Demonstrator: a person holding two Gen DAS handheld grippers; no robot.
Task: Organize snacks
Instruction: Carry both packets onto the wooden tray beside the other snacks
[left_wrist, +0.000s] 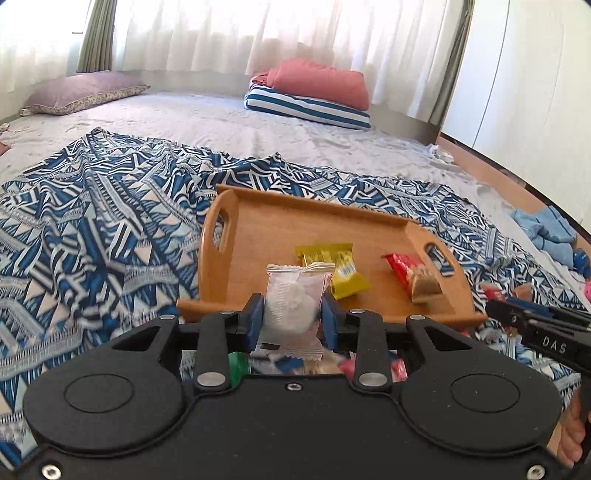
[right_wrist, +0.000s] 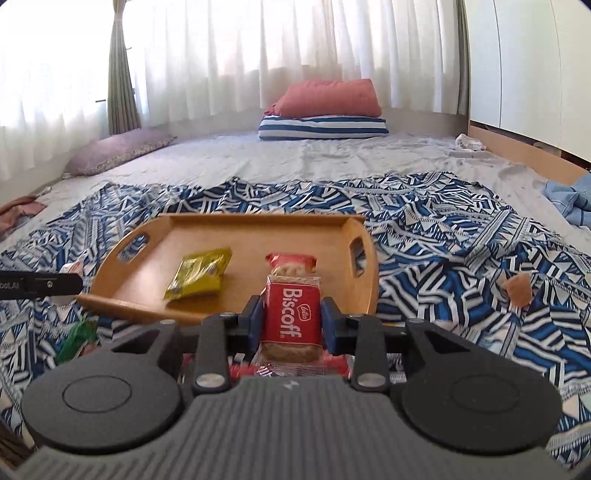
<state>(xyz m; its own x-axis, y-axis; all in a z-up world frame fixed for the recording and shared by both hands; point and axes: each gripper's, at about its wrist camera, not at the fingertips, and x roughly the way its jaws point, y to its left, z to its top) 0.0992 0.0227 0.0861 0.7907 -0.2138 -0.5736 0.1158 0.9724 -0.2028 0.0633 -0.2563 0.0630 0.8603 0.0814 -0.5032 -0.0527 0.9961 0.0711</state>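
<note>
My left gripper (left_wrist: 292, 314) is shut on a clear packet with a white sweet (left_wrist: 293, 302), held upright just short of the wooden tray (left_wrist: 273, 221). On the tray lie a yellow packet (left_wrist: 336, 267) and a red Biscoff packet (left_wrist: 413, 275). My right gripper (right_wrist: 291, 319) is shut on another red Biscoff biscuit packet (right_wrist: 293, 314), lifted in front of the tray's (right_wrist: 258, 225) near rim. In the right wrist view the yellow packet (right_wrist: 201, 273) and the red packet (right_wrist: 291, 263) rest on the tray. The right gripper's tip (left_wrist: 517, 314) shows at the right edge of the left wrist view.
The tray sits on a blue patterned cloth (left_wrist: 92, 229) spread over a bed. Loose snacks lie under the grippers: a green packet (right_wrist: 75, 338) and a brown one (right_wrist: 517, 290). Stacked pillows (right_wrist: 325, 110) are at the back, blue clothing (right_wrist: 570, 199) at the right.
</note>
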